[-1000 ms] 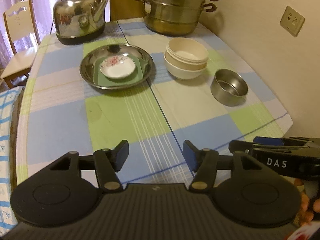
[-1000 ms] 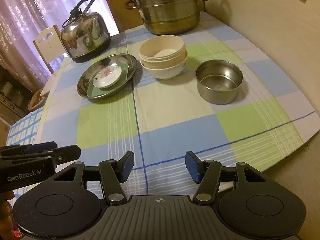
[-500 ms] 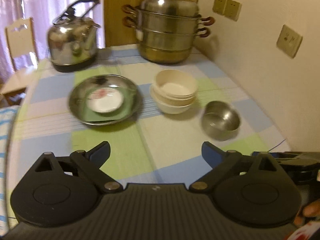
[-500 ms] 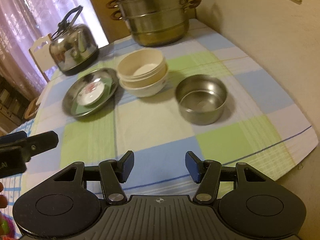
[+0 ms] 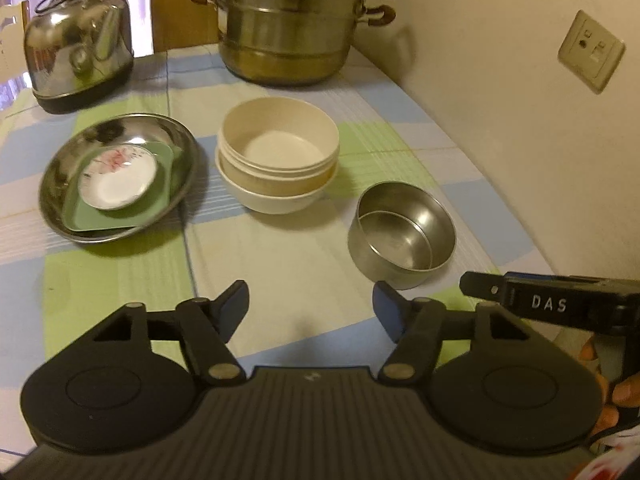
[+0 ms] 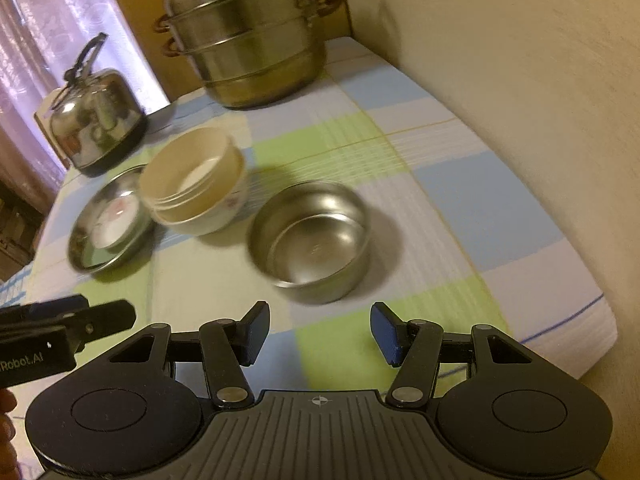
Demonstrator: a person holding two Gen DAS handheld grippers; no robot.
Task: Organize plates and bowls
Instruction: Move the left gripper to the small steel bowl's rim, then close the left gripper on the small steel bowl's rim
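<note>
A steel plate (image 5: 64,168) holds a green square dish (image 5: 160,196) and a small white flowered saucer (image 5: 116,180). Right of it stands a stack of cream bowls (image 5: 280,160), and nearer me a steel bowl (image 5: 400,236). My left gripper (image 5: 310,308) hovers over the cloth short of the steel bowl, its jaws closing with nothing between them. In the right wrist view the steel bowl (image 6: 312,240) sits just ahead of my right gripper (image 6: 318,332), which is open and empty. The cream stack (image 6: 192,188) and steel plate (image 6: 80,248) lie further left.
A steel kettle (image 5: 76,60) and a tiered steamer pot (image 5: 288,24) stand at the back of the checked tablecloth (image 5: 280,280). A wall with sockets (image 5: 592,56) runs along the right side. The table's right edge (image 6: 580,344) is close.
Both grippers have moved forward over the table toward the bowls, which now look larger. The left jaws spread wide half a second ago and have narrowed again. The right jaws kept their gap.
</note>
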